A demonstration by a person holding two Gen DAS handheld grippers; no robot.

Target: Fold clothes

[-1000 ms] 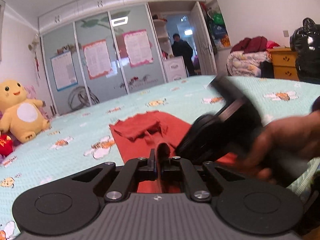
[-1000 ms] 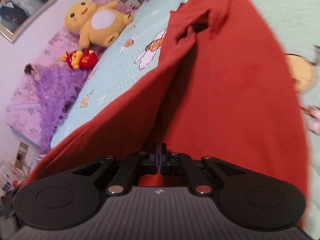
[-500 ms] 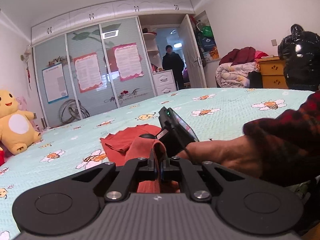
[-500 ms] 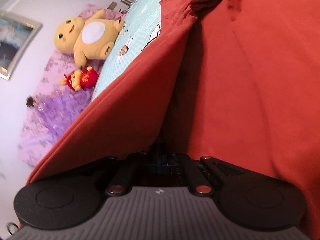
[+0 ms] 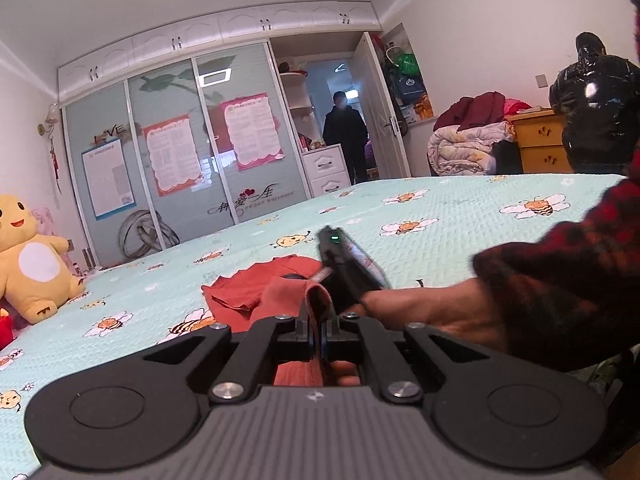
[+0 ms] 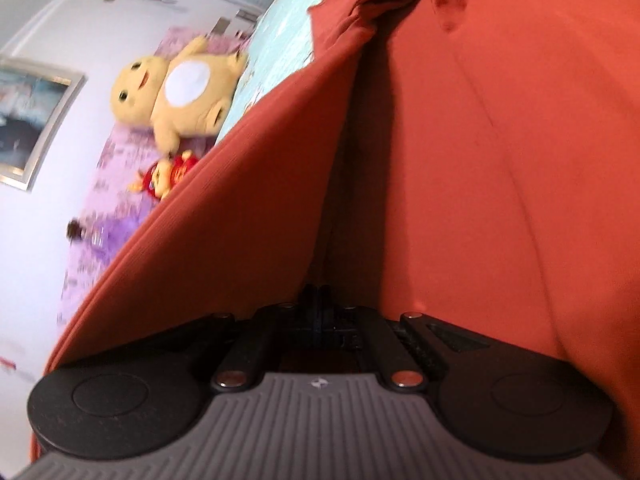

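The rust-red garment (image 5: 256, 292) lies on the bed (image 5: 440, 248), with its far part flat on the bee-print cover and its near edge lifted off the bedding. In the right wrist view the same cloth (image 6: 480, 184) fills most of the frame and rises in a tent-like ridge toward the camera.

Left claw (image 5: 318, 334): closed on a pinched fold of the near edge; a tab of cloth stands up between the jaws. Right claw (image 6: 318, 320): jaws together in the shadow under the ridge, apparently closed on the cloth edge, though the contact itself is too dark to confirm. The right hand (image 5: 420, 312), in a dark plaid sleeve (image 5: 560, 280), sits just beside the left claw, so the two grips are close together.

Step in hand, as judged: carry the held edge over the flat part to make a fold.

- Keep both claws shut until the edge is laid down.
- Spread the two grips apart first, so the edge is taut and straight.
- Move both hands at equal height and pace; avoid dragging the flat part along the cover.
- Align the held edge with the far edge before release.

A yellow plush toy (image 6: 176, 96) sits well clear at the side of the bed.
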